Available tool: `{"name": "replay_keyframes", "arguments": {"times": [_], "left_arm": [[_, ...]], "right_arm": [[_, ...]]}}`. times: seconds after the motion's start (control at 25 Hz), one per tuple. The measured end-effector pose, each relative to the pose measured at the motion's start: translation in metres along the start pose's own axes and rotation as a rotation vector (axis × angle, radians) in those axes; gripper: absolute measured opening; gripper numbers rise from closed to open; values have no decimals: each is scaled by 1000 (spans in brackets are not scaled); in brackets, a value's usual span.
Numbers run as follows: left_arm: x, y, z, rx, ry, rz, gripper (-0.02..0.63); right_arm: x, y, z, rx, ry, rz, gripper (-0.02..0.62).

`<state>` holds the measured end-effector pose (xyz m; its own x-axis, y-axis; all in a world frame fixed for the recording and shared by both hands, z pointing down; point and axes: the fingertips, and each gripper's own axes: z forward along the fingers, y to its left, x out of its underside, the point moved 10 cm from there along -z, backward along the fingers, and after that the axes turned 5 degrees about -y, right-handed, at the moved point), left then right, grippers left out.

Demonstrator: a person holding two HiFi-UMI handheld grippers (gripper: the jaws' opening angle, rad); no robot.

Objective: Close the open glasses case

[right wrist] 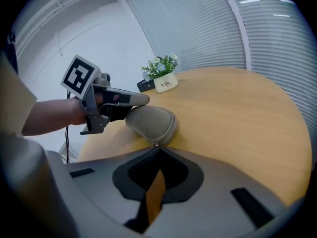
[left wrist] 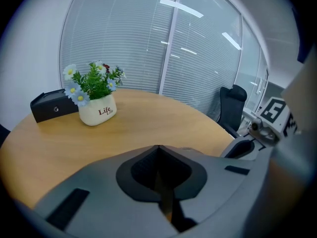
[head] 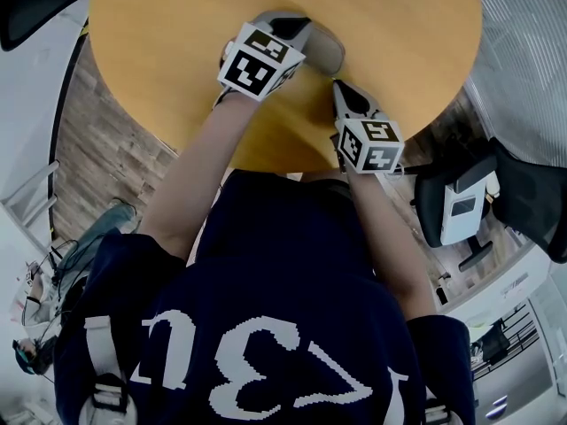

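The grey-brown glasses case (right wrist: 153,122) lies on the round wooden table (right wrist: 233,113), its lid down and a seam running round its near end. My left gripper (right wrist: 142,99) rests shut over the case's far left end; in its own view its tips (left wrist: 158,147) meet with nothing between them and the case is hidden below. My right gripper (right wrist: 158,148) is shut, its tips right at the case's near edge beside a small metal piece on the seam. In the head view the case (head: 326,50) lies between the left gripper (head: 299,28) and the right gripper (head: 342,87).
A white pot of flowers (left wrist: 96,110) and a black box (left wrist: 52,106) stand at the table's far side. Window blinds (left wrist: 198,48) lie beyond. A black office chair (left wrist: 230,108) stands by the table's edge, and another chair (head: 461,204) is to my right.
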<state>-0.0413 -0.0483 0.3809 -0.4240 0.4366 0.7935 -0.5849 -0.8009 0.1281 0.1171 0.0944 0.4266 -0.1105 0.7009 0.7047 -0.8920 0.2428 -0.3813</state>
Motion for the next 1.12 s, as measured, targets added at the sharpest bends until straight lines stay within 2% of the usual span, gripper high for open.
{"name": "replay_keyframes", "arguments": {"times": [0.2, 0.28, 0.4, 0.44, 0.48, 0.52, 0.6, 0.68, 0.76, 0.84, 0.92, 1.12], "left_arm": [[-1, -4, 1, -2, 14, 18, 14], [0, -4, 0, -4, 11, 16, 13], [2, -4, -3, -7, 8, 14, 14], [3, -4, -4, -8, 7, 13, 14], [3, -3, -5, -8, 6, 11, 13], [4, -3, -5, -8, 5, 8, 13], [3, -2, -4, -6, 5, 0, 14], [1, -1, -3, -6, 3, -3, 14], [0, -1, -3, -5, -2, -15, 14], [-1, -1, -2, 10, -7, -46, 14], [-1, -5, -6, 17, -14, -61, 14], [-1, -24, -16, 2, -46, 33, 14]], "right_arm": [[-17, -39, -10, 56, -29, 63, 21], [-22, -51, -11, -19, 20, 17, 22], [-21, -40, -6, -160, 86, -107, 27], [-18, -33, -2, -190, 102, -114, 43], [-16, -26, 2, -209, 117, -102, 168], [-14, -20, 7, -212, 128, -80, 209], [-14, -10, 17, -185, 138, -41, 198], [-15, -4, 25, -122, 152, -32, 194], [-16, 0, 27, -43, 168, -59, 143], [-16, -2, 24, -3, 161, -103, 121], [-14, -7, 18, -8, 117, -96, 25], [-20, -7, 14, -80, 66, -81, 25]]}}
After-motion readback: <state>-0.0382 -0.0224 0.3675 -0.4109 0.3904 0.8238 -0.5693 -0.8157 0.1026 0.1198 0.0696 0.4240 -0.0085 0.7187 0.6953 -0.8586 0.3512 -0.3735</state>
